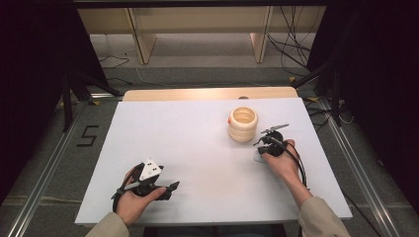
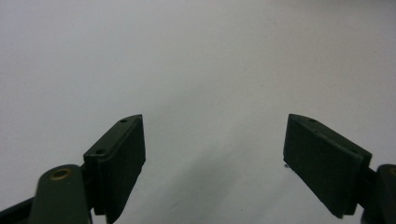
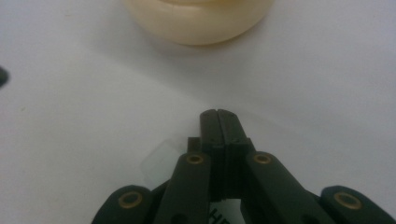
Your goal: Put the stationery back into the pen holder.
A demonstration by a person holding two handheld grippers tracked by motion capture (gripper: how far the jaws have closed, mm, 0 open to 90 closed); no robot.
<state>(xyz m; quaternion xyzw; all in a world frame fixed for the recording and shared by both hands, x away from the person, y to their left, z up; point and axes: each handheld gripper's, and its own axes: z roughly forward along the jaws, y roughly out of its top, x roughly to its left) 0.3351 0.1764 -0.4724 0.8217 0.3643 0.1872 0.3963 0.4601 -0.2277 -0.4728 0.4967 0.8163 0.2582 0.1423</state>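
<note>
Right gripper point(image 1: 262, 139) sits on the right side of the white table point(image 1: 197, 148), held in the person's right hand point(image 1: 279, 159). Its two black jaws are pressed tight together. In the right gripper view the right gripper point(image 3: 218, 113) has its jaws touching all the way along, with no gap. I cannot tell if anything thin is caught between them. A small see-through flat bit point(image 3: 161, 158) lies on the table just beside the jaws, on their left in that view. It is too blurry to tell what it is.

A cream cup point(image 1: 242, 124) with bumpy round sides stands upright on the table. It is near the right gripper, just past its tips and a little to the left. They are not touching. In the right gripper view the rounded bottom of the cream cup point(image 3: 196, 21) is straight ahead of the jaws, with bare table in between. From above, the cup is open at the top.

The left gripper point(image 1: 170, 187) rests low on the near left part of the table, in the person's left hand point(image 1: 131, 200). It has a grey three-cornered plate point(image 1: 149, 169) on top. It is well apart from the cup. In the left gripper view the left gripper point(image 2: 212, 140) has its jaws spread wide, with nothing but white table between them
</note>
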